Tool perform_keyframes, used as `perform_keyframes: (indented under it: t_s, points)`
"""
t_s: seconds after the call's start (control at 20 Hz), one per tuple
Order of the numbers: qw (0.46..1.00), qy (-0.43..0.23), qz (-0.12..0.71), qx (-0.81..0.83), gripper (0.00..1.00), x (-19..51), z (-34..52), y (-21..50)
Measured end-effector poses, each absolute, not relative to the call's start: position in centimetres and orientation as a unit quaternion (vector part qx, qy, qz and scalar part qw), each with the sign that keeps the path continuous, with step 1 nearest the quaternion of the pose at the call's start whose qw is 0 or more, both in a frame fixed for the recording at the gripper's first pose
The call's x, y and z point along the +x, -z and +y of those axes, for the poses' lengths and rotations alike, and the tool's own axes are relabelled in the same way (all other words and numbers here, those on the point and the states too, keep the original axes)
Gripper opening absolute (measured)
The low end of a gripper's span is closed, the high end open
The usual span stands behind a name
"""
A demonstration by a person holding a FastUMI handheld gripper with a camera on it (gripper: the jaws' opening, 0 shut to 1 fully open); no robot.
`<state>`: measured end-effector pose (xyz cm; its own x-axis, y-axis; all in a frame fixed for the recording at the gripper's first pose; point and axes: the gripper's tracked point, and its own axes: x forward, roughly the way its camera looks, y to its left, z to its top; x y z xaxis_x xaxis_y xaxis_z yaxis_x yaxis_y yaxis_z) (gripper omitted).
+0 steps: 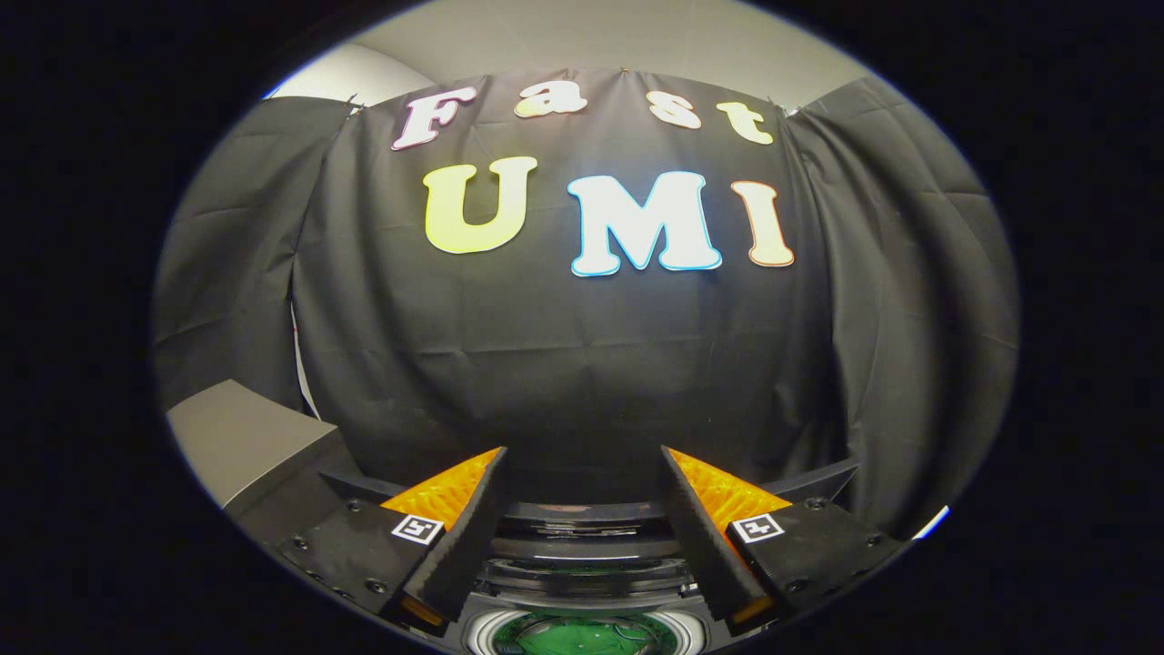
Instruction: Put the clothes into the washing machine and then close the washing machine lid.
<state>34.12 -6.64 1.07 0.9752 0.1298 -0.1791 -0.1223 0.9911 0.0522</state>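
Two fingers of the gripper (582, 478) spread wide, nothing between them. Washing machine (582, 582) sits low between and just beyond the fingers, round opening showing green inside. Black cloth wall (564, 364) beyond. Grey box (241, 437) off left.

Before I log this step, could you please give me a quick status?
Gripper open, nothing between fingers. Washer below them, drum open, something green inside. Black cloth wall beyond; grey box left.
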Motion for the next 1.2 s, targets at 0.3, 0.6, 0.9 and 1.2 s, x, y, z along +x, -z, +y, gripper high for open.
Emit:
perform_keyframes:
  t_s: [0.3, 0.6, 0.9, 1.2]
  points:
    - [0.994, -0.067, 0.079, 0.021, 0.99, 31.1, -7.0, -0.6]
    - [0.995, -0.068, 0.076, 0.021, 0.99, 28.4, -7.2, 0.2]
    - [0.994, -0.068, 0.079, 0.023, 0.99, 26.3, -7.4, 1.1]
    - [0.995, -0.062, 0.079, 0.027, 0.99, 24.3, -7.5, 2.2]
